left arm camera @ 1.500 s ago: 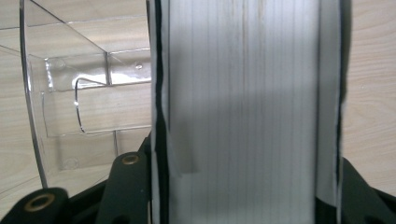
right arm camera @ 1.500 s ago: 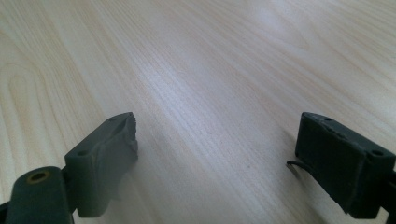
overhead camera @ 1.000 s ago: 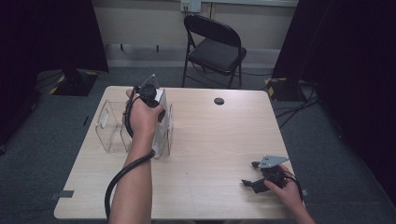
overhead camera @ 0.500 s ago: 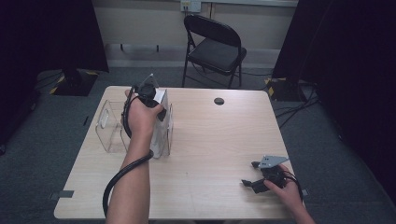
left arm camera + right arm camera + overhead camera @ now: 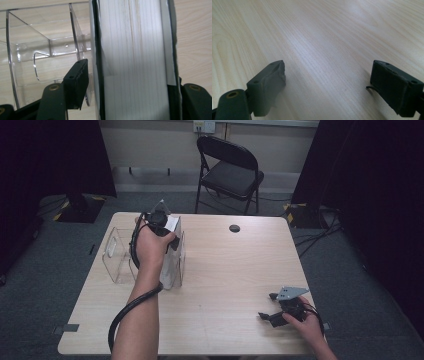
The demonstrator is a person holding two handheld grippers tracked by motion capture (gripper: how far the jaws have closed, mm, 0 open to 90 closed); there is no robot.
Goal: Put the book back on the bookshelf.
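Clear acrylic is my landmark: the compartmented organizer [image 5: 117, 257] sits left on the desk [image 5: 235, 285]. My left gripper [image 5: 130, 82] is clamped on the white book [image 5: 135, 60], standing upright in the organizer's rightmost slot; over the last second it has barely shifted, so I judge placement nearly complete. The left gripper view shows the dividers, which my hand hides from above. Far right of the organizer, my right gripper [image 5: 328, 87] hangs wide open, empty.
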